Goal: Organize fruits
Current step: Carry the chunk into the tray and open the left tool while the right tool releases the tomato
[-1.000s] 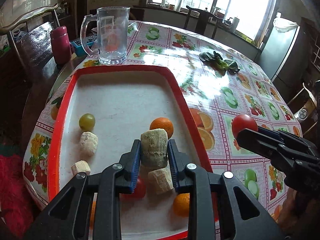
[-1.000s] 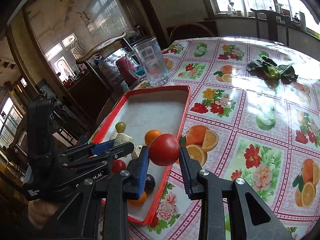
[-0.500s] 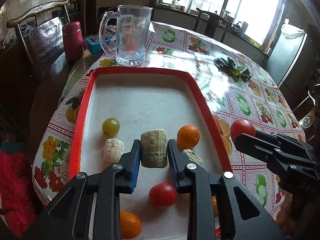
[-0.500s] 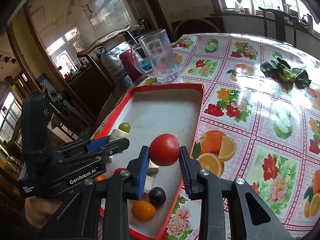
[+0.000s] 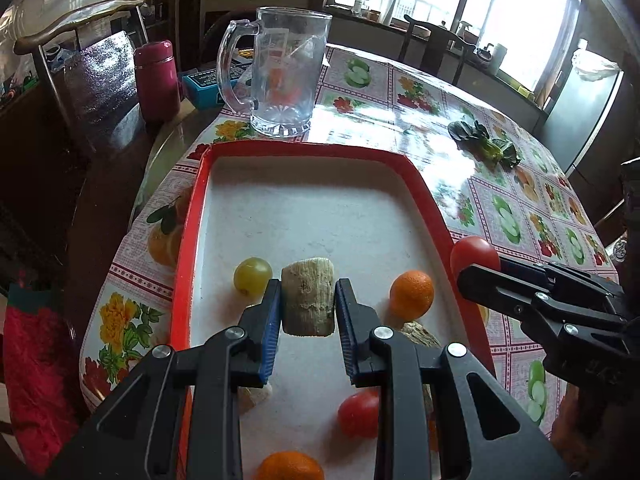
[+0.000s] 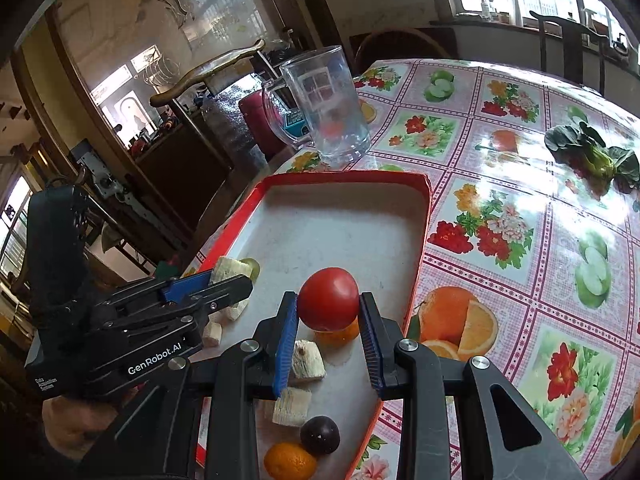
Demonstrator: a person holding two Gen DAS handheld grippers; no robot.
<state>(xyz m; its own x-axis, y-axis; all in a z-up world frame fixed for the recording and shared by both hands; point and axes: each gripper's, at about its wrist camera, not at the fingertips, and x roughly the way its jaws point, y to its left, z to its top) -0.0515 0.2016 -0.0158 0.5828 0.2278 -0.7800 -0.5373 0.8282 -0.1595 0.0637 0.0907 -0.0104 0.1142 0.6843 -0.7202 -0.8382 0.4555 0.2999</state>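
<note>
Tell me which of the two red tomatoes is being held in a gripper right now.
The tomato clamped between the right gripper's blue pads, up above the tray. The other tomato lies loose on the tray floor.

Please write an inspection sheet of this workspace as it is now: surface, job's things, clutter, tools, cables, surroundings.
Surface: round table, fruit-print cloth.
Job's things: red tray holding green grape, oranges, tomato, dark plum, pale cane-like chunks.
Clutter: glass mug, leafy greens.
Tools: left tool shut on pale chunk; right tool shut on red tomato.
Cables: nothing seen.
Surroundings: chairs, windows, maroon flask.
</note>
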